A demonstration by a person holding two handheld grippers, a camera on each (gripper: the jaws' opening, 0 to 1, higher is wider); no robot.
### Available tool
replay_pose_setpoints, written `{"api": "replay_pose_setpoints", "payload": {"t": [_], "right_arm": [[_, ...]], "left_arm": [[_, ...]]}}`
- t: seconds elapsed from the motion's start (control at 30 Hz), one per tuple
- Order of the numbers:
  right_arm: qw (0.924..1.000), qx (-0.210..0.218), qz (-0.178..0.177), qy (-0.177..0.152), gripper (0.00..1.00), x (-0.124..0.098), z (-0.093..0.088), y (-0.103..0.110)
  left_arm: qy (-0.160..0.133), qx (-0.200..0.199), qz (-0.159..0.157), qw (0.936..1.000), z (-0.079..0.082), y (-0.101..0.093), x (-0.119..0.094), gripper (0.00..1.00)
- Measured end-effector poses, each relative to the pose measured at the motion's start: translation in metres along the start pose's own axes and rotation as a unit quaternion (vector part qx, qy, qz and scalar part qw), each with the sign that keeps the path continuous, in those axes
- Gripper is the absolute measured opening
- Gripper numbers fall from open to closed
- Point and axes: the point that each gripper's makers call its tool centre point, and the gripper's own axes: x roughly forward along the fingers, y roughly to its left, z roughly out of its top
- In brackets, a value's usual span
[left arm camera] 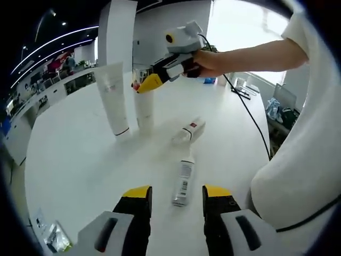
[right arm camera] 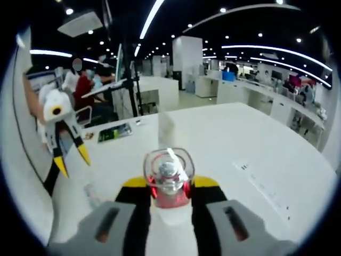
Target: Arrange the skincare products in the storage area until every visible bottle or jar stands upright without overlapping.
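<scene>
In the left gripper view, the left gripper [left arm camera: 177, 198] is hovering with its jaws spread apart and nothing between them. Just beyond its tips, at 12 o'clock, a small tube [left arm camera: 184, 181] is lying flat on the white table [left arm camera: 69, 160]. Farther along, at about 1 o'clock, a small bottle [left arm camera: 189, 131] is lying on its side too. Beyond, at 11 o'clock, a tall white tube [left arm camera: 114, 98] is standing upright, with a clear-capped bottle [left arm camera: 144, 109] standing beside it. The right gripper [left arm camera: 139, 85] is reaching in over that bottle's top.

In the right gripper view, the right gripper [right arm camera: 168, 184] is clamping the clear-capped bottle [right arm camera: 168, 176] at its red neck.
</scene>
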Motion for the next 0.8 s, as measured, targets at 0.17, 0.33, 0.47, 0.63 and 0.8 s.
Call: {"api": "replay_pose_setpoints", "payload": {"t": [0.17,0.33,0.47,0.63,0.8], "right_arm": [[0.9999,-0.006,0.009,0.001,0.26,0.003,0.0,0.001],[0.9998,-0.012,0.016,0.005,0.26,0.005,-0.002,-0.003],[0.9996,-0.01,0.025,0.002,0.26,0.006,0.0,0.0],[0.9995,-0.016,0.028,0.0,0.26,0.01,0.001,-0.005],[0.9988,-0.029,0.04,-0.002,0.26,0.014,0.003,-0.004]], "left_arm": [[0.003,0.0,-0.001,1.0,-0.002,0.0,0.0,0.38],[0.006,0.003,-0.004,1.0,-0.004,-0.001,0.001,0.38],[0.005,0.002,-0.004,1.0,-0.004,0.0,0.0,0.39],[0.001,-0.002,0.001,1.0,-0.004,0.004,-0.001,0.39],[0.001,-0.005,0.003,1.0,-0.005,0.006,-0.002,0.39]]}}
